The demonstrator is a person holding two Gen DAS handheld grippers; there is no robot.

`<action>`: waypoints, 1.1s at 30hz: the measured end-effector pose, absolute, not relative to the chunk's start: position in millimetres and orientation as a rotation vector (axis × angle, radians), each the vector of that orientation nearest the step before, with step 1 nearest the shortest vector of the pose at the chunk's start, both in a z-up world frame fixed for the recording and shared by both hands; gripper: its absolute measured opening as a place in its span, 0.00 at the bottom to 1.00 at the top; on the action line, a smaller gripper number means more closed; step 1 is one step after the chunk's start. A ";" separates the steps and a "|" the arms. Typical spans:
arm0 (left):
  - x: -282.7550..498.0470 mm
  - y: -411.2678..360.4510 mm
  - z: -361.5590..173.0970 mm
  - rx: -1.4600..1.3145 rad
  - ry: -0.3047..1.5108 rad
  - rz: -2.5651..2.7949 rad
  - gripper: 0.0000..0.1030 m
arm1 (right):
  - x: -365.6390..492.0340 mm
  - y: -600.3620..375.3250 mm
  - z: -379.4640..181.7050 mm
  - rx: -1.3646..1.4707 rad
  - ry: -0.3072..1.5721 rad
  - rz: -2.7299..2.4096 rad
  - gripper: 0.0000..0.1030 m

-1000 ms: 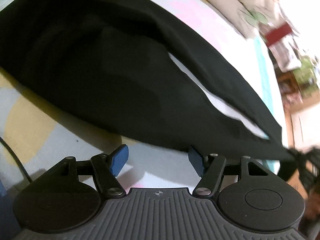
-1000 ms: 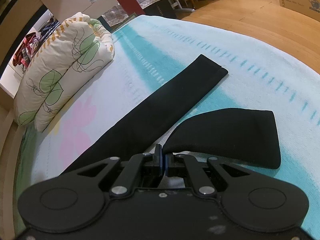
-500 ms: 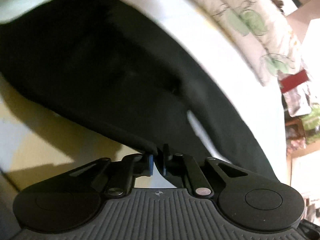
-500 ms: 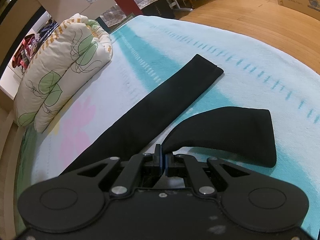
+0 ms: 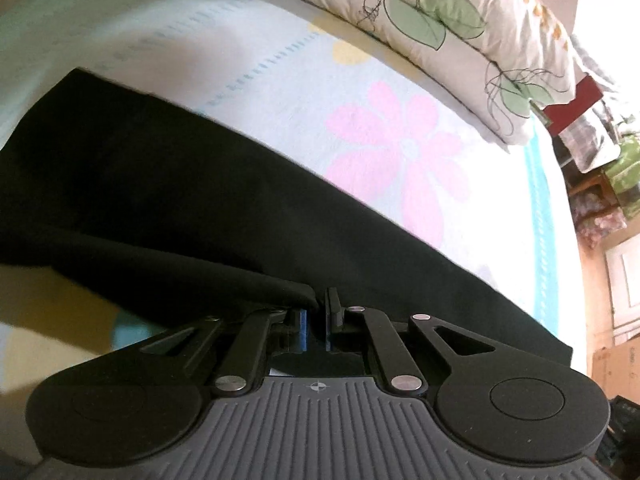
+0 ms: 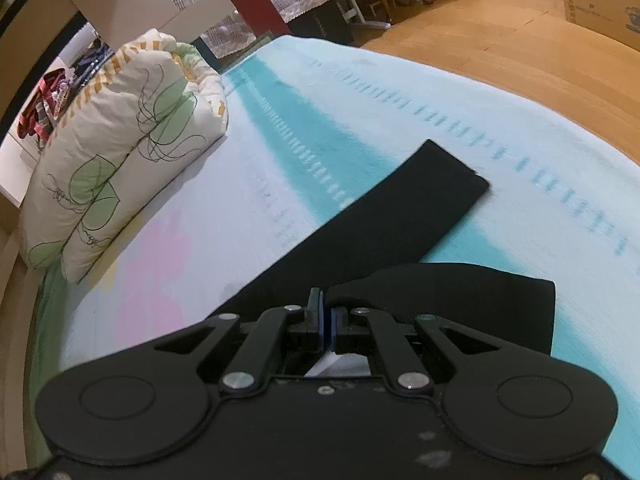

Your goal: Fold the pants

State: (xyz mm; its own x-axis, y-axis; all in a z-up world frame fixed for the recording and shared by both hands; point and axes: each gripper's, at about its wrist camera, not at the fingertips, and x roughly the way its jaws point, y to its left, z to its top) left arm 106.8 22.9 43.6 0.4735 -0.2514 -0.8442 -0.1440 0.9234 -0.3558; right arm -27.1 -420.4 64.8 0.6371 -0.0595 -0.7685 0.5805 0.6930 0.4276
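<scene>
Black pants (image 5: 168, 200) lie on a bed with a pale flowered blanket (image 5: 400, 152). My left gripper (image 5: 317, 312) is shut on the near edge of the pants near the waist end and holds it lifted. In the right wrist view one leg (image 6: 400, 208) lies flat and stretches away to the right. The other leg (image 6: 472, 296) is lifted and drawn over toward it. My right gripper (image 6: 326, 314) is shut on the edge of that lifted leg.
A folded quilt with green leaf print (image 6: 120, 152) lies along the far side of the bed and also shows in the left wrist view (image 5: 460, 32). Wooden floor (image 6: 520, 40), a cardboard box (image 6: 600, 0) and furniture stand beyond the bed's edge.
My left gripper closed on the pants' near edge and lifted it, swinging its view toward the quilt. My right gripper carried its held leg closer to the flat leg.
</scene>
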 end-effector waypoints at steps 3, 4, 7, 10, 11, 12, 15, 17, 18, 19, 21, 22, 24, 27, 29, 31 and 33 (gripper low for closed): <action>130.4 21.3 37.7 -0.386 1.105 -0.068 0.07 | -3.0 -419.3 58.0 0.713 0.821 -0.411 0.05; 136.1 21.3 34.5 -0.373 1.112 -0.070 0.07 | 6.4 -419.1 54.1 0.710 0.832 -0.418 0.05; 156.1 14.7 24.2 -0.325 1.140 -0.073 0.07 | 27.9 -420.0 42.7 0.703 0.854 -0.436 0.05; 175.9 5.8 11.5 -0.288 1.168 -0.074 0.07 | 48.8 -420.7 32.8 0.686 0.869 -0.442 0.05; 182.7 2.9 8.0 -0.280 1.176 -0.077 0.07 | 54.5 -420.9 30.5 0.678 0.877 -0.448 0.05; 191.8 -0.8 3.6 -0.268 1.186 -0.083 0.07 | 60.8 -421.2 27.8 0.673 0.884 -0.454 0.05; 207.1 -3.1 -6.4 -0.273 1.206 -0.097 0.08 | 77.7 -424.1 16.0 0.662 0.917 -0.468 0.06; 214.7 -5.1 -13.8 -0.269 1.221 -0.101 0.09 | 83.5 -427.4 8.1 0.664 0.936 -0.474 0.07; 217.0 -6.2 -17.9 -0.263 1.229 -0.101 0.09 | 84.9 -428.9 3.7 0.669 0.943 -0.472 0.11; 218.6 -6.4 -20.7 -0.262 1.227 -0.104 0.09 | 87.0 -431.0 -1.0 0.673 0.948 -0.467 0.14; 219.6 -7.0 -21.3 -0.258 1.221 -0.109 0.09 | 90.5 -433.0 -7.2 0.666 0.944 -0.450 0.15; 220.3 -8.0 -20.8 -0.251 1.224 -0.110 0.10 | 91.4 -434.4 -8.9 0.664 0.937 -0.438 0.15; 223.2 -11.1 -19.9 -0.223 1.230 -0.118 0.10 | 91.1 -439.6 -9.7 0.679 0.922 -0.417 0.15; 220.5 -10.5 -20.0 -0.218 1.218 -0.126 0.10 | 91.0 -450.6 -6.9 0.722 0.896 -0.392 0.15; 219.4 -9.9 -20.4 -0.216 1.212 -0.134 0.11 | 89.6 -461.1 -1.3 0.736 0.868 -0.386 0.15; 219.2 -8.4 -20.5 -0.224 1.214 -0.139 0.11 | 88.2 -473.1 5.6 0.723 0.845 -0.396 0.15; 220.2 -7.2 -21.3 -0.227 1.216 -0.145 0.11 | 85.9 -485.0 12.4 0.698 0.830 -0.418 0.15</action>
State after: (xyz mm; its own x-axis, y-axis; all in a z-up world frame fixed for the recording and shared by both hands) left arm 220.2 -7.2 -21.3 0.3421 -0.2320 -0.9106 -0.0107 0.9680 -0.2506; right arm 85.9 -485.0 12.4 0.6145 -0.0713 -0.7857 0.5884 0.7049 0.3962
